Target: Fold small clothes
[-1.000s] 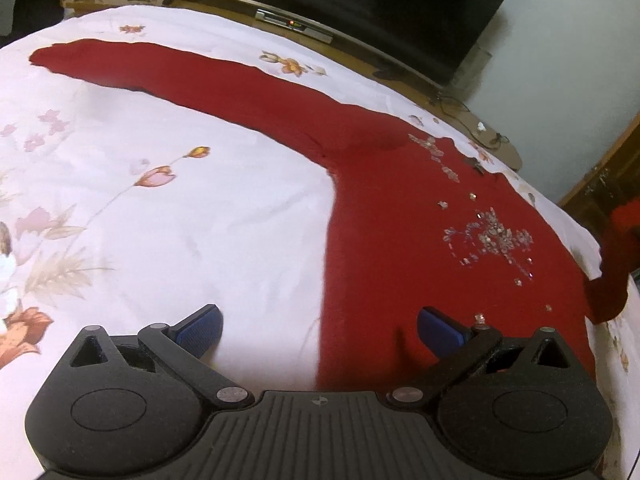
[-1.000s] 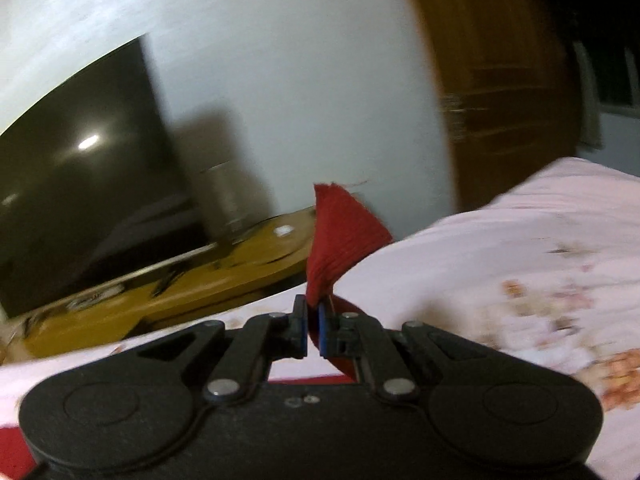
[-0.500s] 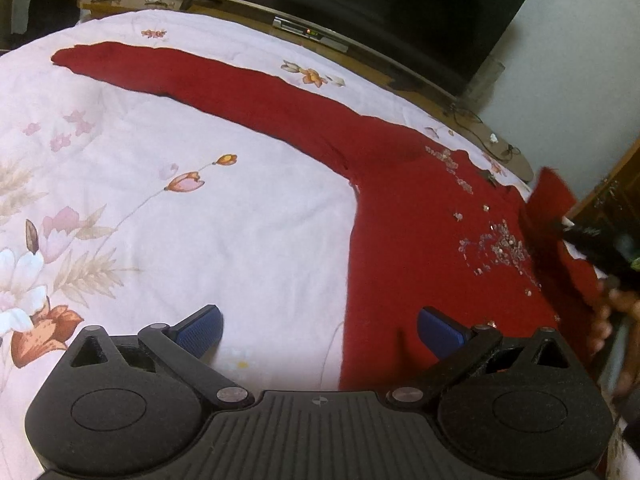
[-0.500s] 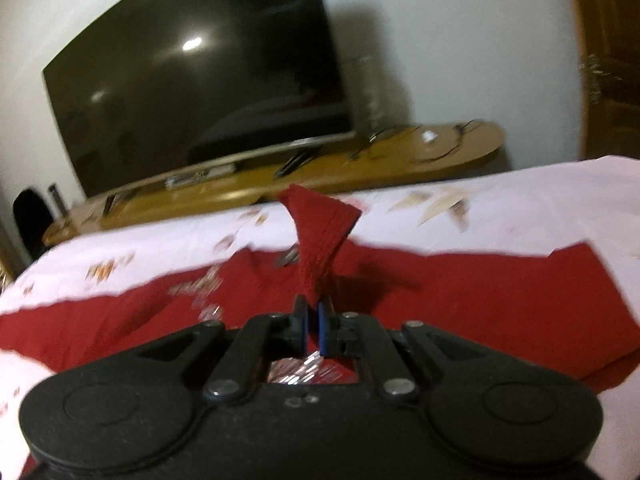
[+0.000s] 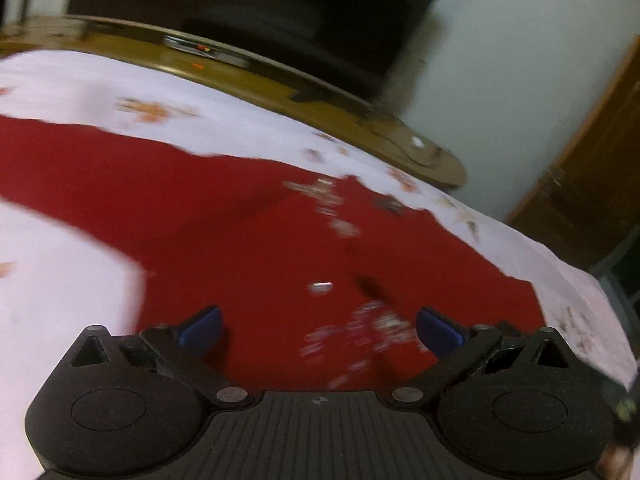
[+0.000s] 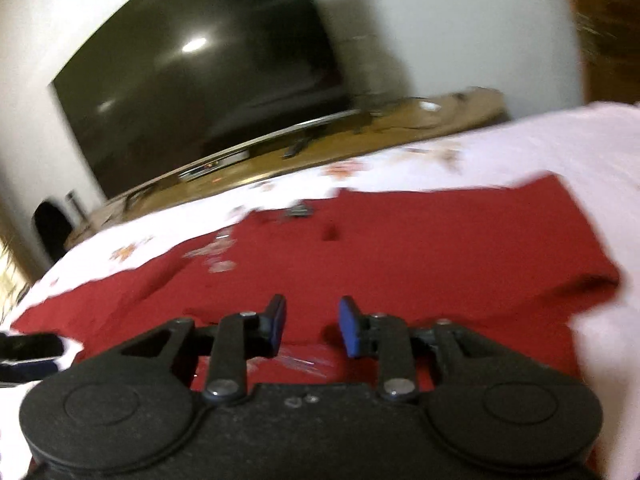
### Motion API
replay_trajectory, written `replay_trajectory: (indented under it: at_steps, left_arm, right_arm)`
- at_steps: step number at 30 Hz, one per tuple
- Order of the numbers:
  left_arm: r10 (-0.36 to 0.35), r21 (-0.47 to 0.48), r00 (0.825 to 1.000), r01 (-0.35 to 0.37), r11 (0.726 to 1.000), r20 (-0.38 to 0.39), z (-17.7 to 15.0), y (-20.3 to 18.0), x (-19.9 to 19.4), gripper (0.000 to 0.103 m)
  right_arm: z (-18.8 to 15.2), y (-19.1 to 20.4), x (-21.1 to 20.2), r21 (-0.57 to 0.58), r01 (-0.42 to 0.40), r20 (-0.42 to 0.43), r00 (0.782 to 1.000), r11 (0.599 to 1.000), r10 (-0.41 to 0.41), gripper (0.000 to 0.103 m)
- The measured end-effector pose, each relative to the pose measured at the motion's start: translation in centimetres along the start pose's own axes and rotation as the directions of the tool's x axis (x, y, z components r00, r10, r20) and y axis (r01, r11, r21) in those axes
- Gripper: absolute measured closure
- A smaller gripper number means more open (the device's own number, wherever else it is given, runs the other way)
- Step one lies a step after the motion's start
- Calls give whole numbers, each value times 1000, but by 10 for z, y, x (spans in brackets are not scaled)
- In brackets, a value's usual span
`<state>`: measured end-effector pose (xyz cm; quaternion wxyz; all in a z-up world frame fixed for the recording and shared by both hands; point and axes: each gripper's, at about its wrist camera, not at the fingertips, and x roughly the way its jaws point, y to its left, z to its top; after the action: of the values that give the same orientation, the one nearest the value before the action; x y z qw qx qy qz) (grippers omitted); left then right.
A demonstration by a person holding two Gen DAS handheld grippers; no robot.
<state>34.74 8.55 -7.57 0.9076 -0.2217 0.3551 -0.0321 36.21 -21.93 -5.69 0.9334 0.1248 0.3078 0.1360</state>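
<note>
Both grippers empty, red top lying flat on the bed mid-fold

The right gripper [image 6: 311, 326] has its blue pads parted a little with nothing between them, hovering low over the red long-sleeved knit top with sparkly bead trim [image 6: 400, 256]; my guess is it's between grabs. The left gripper [image 5: 318, 330] is spread wide, also empty, right above the beaded chest area, probably lining up for a grab of its own. The top lies on the white floral bedsheet [image 5: 60, 280], one sleeve [image 5: 80, 176] stretched out to the left, while the right side looks doubled over at a rounded fold [image 6: 580, 280]. Past the bed there's a wooden TV bench [image 5: 280, 88] and a big dark flat-screen TV [image 6: 200, 80]. Everything's motion-blurred, so I can't tell the bead pattern or whether the other sleeve is tucked under, and the hem is hidden behind the gripper bodies.
</note>
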Motion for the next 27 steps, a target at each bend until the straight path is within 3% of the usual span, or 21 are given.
replay_trajectory:
  at_steps: [2,6,10,12,13,14,18,22,27]
  left_arm:
    - [-32,13,998,33,999,-50,6,-18,27,42]
    - [-16,12,993,18,1000,-116,14,-39,67,43]
    - [-30,-22,993,28,999,-114,17,-48,80,43]
    - [-26,-23,993,23,999,-111,18,-53,88,64]
    - [-17,-23,992,15,1000,-122,18,-54,93,92]
    - [-19,-29,991,15,999,-132,16,-53,99,97]
    - [-27,-7,995,27,1000,-98,15,-54,97,99]
    - [-57,22,998,57,998,-26,25,-50,61,99]
    - [-11,-21,999,12,1000,46,31,-12,17,99]
  right_arm:
    - [-2,-22,-9,50,41,5,999,998,-41,73]
    - [-8,-57,-37,128,99,22,995,987,-102,73]
    - [-14,-87,-54,178,128,35,990,976,-136,73]
    - [-15,-95,-56,198,142,35,988,970,-151,73]
    - [-16,-99,-56,210,149,35,987,966,-159,73]
    - [-16,-104,-53,219,155,34,986,963,-166,73]
    - [-16,-116,-50,241,177,18,982,954,-186,73]
    - [-12,-126,-47,238,175,12,983,955,-183,72]
    - [-2,-130,-47,252,150,51,984,956,-168,70]
